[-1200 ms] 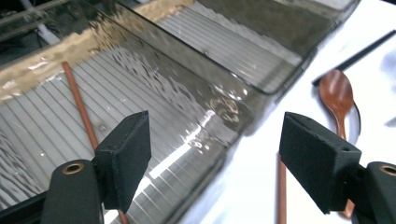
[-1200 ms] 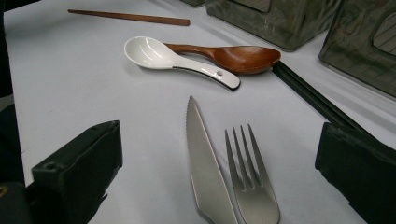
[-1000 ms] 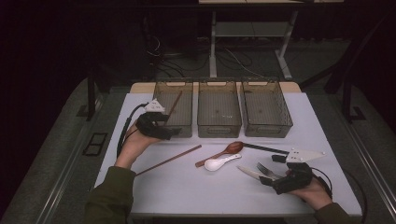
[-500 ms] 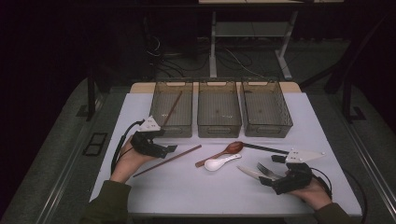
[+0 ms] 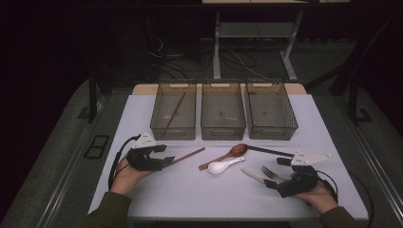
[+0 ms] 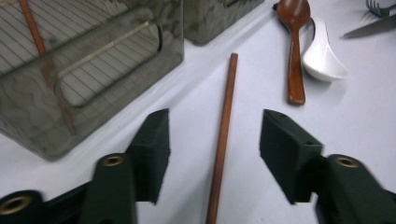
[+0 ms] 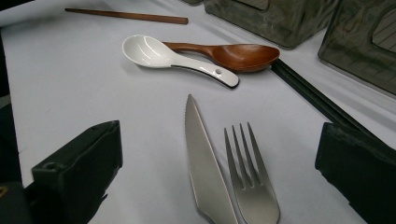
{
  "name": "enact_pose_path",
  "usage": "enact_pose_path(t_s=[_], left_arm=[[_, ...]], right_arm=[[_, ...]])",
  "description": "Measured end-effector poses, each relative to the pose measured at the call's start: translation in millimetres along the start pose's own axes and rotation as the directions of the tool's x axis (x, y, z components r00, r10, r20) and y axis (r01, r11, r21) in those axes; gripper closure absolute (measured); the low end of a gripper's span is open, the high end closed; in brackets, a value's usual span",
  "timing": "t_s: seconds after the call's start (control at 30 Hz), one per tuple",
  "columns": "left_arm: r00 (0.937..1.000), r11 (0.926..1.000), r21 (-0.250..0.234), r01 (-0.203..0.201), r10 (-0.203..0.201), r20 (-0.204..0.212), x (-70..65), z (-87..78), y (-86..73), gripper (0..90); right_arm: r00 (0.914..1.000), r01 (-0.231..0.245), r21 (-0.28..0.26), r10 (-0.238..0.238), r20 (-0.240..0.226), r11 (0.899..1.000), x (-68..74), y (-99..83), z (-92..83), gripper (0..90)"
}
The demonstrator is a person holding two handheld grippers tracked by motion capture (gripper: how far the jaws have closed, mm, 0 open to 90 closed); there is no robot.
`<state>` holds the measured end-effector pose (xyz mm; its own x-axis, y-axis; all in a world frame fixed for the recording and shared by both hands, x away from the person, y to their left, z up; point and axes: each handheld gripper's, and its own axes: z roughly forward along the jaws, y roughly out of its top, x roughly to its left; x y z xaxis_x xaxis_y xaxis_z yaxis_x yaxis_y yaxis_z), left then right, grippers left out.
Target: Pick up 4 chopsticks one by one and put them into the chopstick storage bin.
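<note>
while the left gripper (image 6: pixel 212 140) straddles the brown chopstick (image 6: pixel 223 135) lying near the left bin (image 5: pixel 173 115), its jaws, just closing, stand apart, untouching; the right gripper (image 7: pixel 219 186) gapes over knife (image 7: pixel 203 172) and fork (image 7: pixel 250 186).

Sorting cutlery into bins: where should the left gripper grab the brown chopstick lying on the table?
Grip the chopstick near its close end, from above, left gripper jaws straddling it crosswise. It lies flat and thin, already between the closing jaws, which aren't pressing it.

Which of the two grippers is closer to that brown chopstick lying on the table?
Left. The left gripper straddles the chopstick, jaws either side, not touching. The right gripper sits across the table by the knife and fork.
</note>
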<state>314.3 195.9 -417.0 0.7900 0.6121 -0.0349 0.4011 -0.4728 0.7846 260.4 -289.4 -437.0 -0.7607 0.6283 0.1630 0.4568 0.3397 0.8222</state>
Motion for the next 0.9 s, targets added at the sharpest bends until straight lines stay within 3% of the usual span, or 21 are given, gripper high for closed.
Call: enact_pose_path(t_s=[0.33,0.47,0.5,0.9], left_arm=[[0.9995,0.9987,0.047,-0.016,0.015,0.027,-0.1,8.1,-8.8,65.2],[0.9989,0.9989,0.045,0.012,-0.014,0.044,-0.3,14.2,-11.0,71.3],[0.9987,0.9977,0.068,-0.009,0.006,0.050,1.2,14.4,-11.0,72.6],[0.9976,0.9937,0.107,-0.031,0.024,0.065,3.4,23.7,-13.6,76.4]], right_arm=[[1.0000,0.002,0.001,-0.002,0.004,1.000,-0.1,-0.2,-0.1,0.6],[1.0000,-0.001,0.004,0.001,0.004,1.000,0.2,-0.3,0.5,0.6],[1.0000,-0.001,0.005,0.001,0.004,1.000,0.2,-0.3,0.6,0.6],[1.0000,-0.001,0.006,0.001,0.005,1.000,0.1,-0.4,0.8,0.6]])
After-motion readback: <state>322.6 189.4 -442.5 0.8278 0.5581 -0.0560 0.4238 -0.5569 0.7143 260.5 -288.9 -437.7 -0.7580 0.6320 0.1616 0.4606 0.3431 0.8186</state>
